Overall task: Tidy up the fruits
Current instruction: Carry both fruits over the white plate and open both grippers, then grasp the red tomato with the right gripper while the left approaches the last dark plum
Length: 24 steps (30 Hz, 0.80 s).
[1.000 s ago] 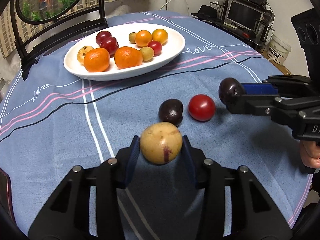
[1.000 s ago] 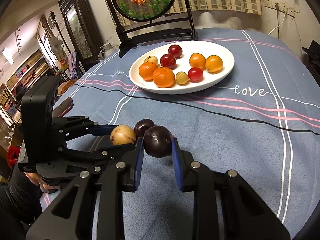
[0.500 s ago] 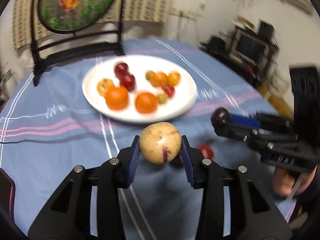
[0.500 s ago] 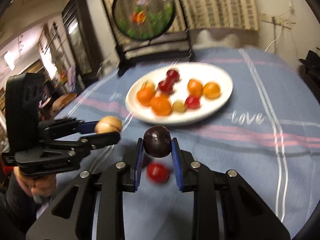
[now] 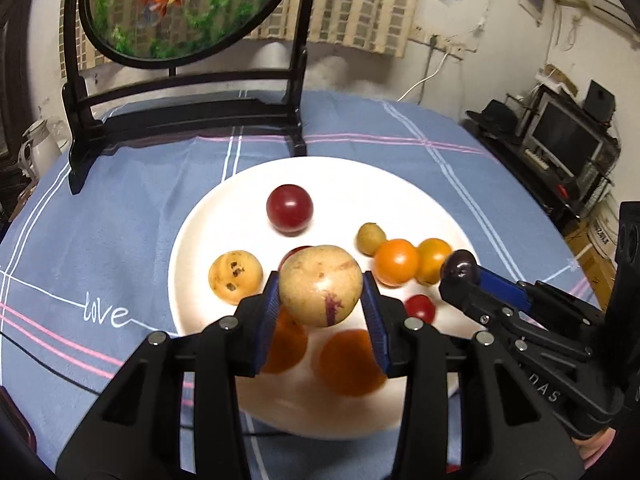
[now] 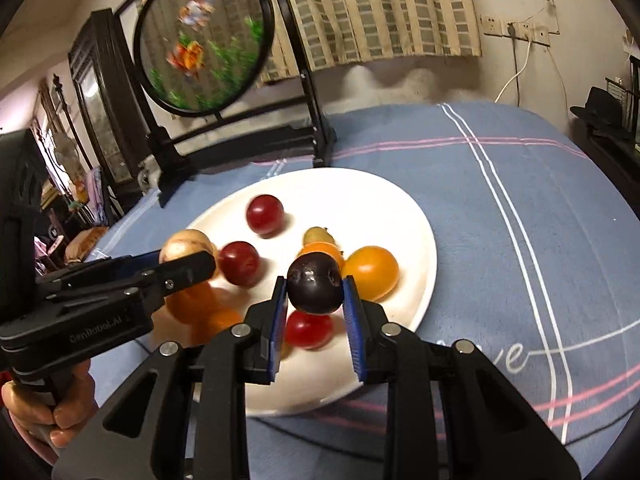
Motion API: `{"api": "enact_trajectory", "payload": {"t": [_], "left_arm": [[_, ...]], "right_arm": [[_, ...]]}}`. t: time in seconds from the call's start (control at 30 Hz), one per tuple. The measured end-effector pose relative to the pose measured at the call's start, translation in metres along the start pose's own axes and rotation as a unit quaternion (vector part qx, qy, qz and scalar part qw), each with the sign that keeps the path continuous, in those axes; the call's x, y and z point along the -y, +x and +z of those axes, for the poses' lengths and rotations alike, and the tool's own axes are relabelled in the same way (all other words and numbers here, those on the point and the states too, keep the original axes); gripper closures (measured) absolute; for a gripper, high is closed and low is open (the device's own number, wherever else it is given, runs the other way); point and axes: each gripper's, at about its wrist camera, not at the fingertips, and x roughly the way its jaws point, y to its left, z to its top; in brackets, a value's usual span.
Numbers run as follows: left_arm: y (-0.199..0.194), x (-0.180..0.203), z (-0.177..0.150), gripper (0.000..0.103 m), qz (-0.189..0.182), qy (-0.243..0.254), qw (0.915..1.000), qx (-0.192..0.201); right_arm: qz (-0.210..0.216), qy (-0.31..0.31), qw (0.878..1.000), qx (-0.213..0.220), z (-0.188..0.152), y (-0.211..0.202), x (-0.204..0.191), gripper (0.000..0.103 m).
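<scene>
My left gripper [image 5: 320, 300] is shut on a tan round fruit [image 5: 320, 284] with a purple streak, held above the white plate [image 5: 240, 200]. My right gripper [image 6: 316, 300] is shut on a dark purple plum [image 6: 315, 288], held above the plate's [image 6: 400, 208] near right part. The plate holds several fruits: a red plum [image 5: 289, 209], a spotted yellow fruit [image 5: 235, 277], orange tomatoes [image 5: 396, 261], oranges [image 5: 348, 360] and a red cherry tomato [image 6: 308, 330]. The right gripper with its plum [image 5: 460, 270] shows at right in the left wrist view. The left gripper [image 6: 184, 264] shows at left in the right wrist view.
A blue tablecloth [image 5: 120, 208] with white and pink lines covers the round table. A black stand with a round goldfish panel [image 5: 180, 8] rises behind the plate. Shelves and a monitor [image 5: 568, 136] stand off the table at right.
Both grippers have lifted their fruits off the cloth and moved forward to above the plate. The red tomato and dark plum left on the cloth are out of view.
</scene>
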Motion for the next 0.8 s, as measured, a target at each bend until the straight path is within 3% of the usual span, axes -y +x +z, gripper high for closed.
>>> {"api": "enact_trajectory", "payload": {"t": [0.07, 0.1, 0.13, 0.2, 0.33, 0.4, 0.57, 0.7, 0.8], "left_arm": [[0.004, 0.0, -0.001, 0.061, 0.01, 0.001, 0.9999, -0.004], [0.004, -0.001, -0.002, 0.051, 0.015, -0.001, 0.9999, -0.003], [0.002, -0.001, -0.003, 0.033, 0.023, -0.003, 0.9997, 0.002], [-0.01, -0.002, -0.004, 0.02, 0.043, -0.005, 0.9986, 0.029], [-0.037, -0.004, -0.005, 0.009, 0.064, -0.017, 0.9969, 0.043], [-0.054, -0.007, -0.012, 0.004, 0.054, -0.024, 0.9967, 0.055], [-0.077, -0.019, -0.044, 0.002, 0.063, -0.028, 0.9956, 0.062], [-0.078, -0.035, -0.073, 0.003, 0.098, -0.059, 0.9925, 0.043], [-0.076, -0.042, -0.081, 0.003, 0.077, -0.08, 0.9936, 0.02]], "right_arm": [[-0.003, -0.001, 1.0, -0.007, -0.001, 0.005, 0.001, 0.075], [-0.004, -0.003, 1.0, -0.01, -0.001, 0.007, 0.0, 0.074], [-0.007, -0.006, 1.0, -0.013, -0.001, 0.008, 0.0, 0.07], [-0.012, -0.008, 1.0, -0.014, -0.002, 0.007, -0.001, 0.056], [-0.007, -0.021, 1.0, -0.001, -0.005, -0.009, -0.008, 0.051], [0.0, -0.029, 1.0, 0.005, -0.01, -0.022, -0.012, 0.049], [0.033, -0.044, 0.998, -0.008, -0.029, -0.049, -0.022, 0.044], [0.035, -0.085, 0.995, -0.032, -0.057, -0.063, -0.035, 0.044], [0.027, -0.129, 0.99, -0.04, -0.077, -0.071, -0.048, 0.044]]}}
